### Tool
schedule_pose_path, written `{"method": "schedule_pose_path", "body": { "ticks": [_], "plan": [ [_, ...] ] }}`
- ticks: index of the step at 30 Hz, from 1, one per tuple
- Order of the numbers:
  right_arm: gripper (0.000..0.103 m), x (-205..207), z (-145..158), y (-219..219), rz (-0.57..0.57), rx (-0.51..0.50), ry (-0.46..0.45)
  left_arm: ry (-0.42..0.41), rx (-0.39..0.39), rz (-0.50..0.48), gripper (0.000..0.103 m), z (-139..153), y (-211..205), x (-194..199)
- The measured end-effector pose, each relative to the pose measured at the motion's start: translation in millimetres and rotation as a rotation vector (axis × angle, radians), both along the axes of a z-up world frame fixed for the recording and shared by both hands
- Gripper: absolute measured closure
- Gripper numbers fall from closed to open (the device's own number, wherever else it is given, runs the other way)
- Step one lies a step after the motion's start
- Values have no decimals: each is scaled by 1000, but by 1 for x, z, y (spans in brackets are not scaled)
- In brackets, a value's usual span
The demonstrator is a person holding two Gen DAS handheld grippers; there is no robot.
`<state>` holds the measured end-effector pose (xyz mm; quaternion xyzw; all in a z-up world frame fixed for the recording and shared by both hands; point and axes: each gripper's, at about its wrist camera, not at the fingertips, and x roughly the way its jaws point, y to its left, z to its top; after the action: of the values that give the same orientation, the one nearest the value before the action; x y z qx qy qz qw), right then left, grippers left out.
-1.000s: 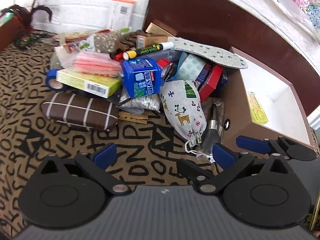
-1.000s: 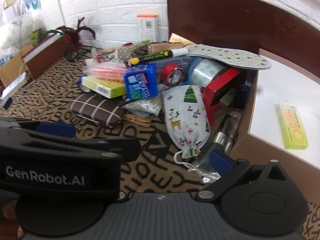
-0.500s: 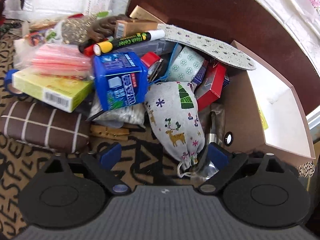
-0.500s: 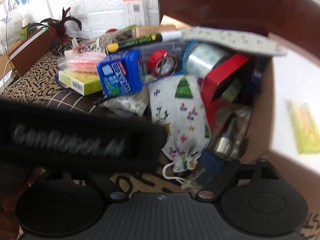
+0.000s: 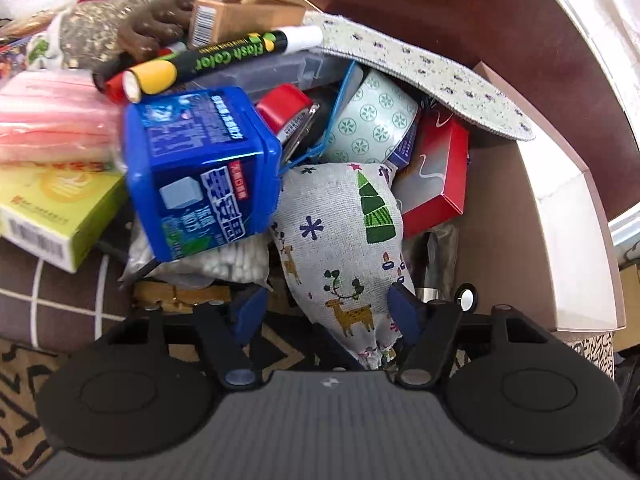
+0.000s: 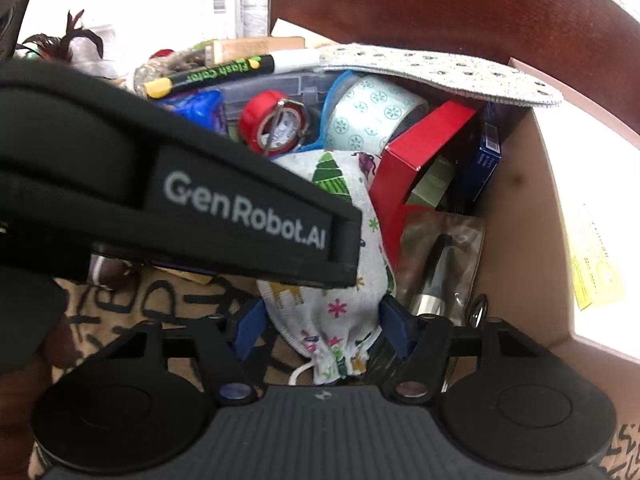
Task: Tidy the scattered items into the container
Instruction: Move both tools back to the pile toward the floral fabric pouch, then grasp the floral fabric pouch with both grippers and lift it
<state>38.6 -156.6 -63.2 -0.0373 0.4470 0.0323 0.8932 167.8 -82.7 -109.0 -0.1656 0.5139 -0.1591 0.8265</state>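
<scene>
Between both pairs of blue pads lies the printed pouch (image 5: 340, 240) — long axis running straight ahead, drawstring neck nearest. Left hand-held gripper (image 5: 326, 310) and right hand-held gripper (image 6: 320, 322) each straddle it, jaws parted, neither visibly clamped; the box (image 5: 568, 248) sits to the right.

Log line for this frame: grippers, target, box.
left gripper: open, straddling pouch | right gripper: open, straddling pouch end | box: holds yellow packet

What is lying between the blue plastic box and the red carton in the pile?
In the left wrist view, the Christmas-print cloth pouch lies between the blue plastic box and the red carton, with the patterned tape roll above it.
</scene>
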Motion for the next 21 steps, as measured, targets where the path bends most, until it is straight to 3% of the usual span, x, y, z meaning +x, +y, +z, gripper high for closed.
{"method": "schedule_pose_path", "body": {
  "ticks": [3, 10, 21],
  "plan": [
    [47, 1, 0, -3, -1, 18, 19, 12, -37, -16, 52, -3, 0, 0],
    [63, -11, 8, -7, 43, 30, 37, -6, -13, -4, 62, 4, 0, -18],
    [67, -76, 27, -6, 161, 100, 98, 15, 3, 7, 67, 18, 13, -89]
  ]
}}
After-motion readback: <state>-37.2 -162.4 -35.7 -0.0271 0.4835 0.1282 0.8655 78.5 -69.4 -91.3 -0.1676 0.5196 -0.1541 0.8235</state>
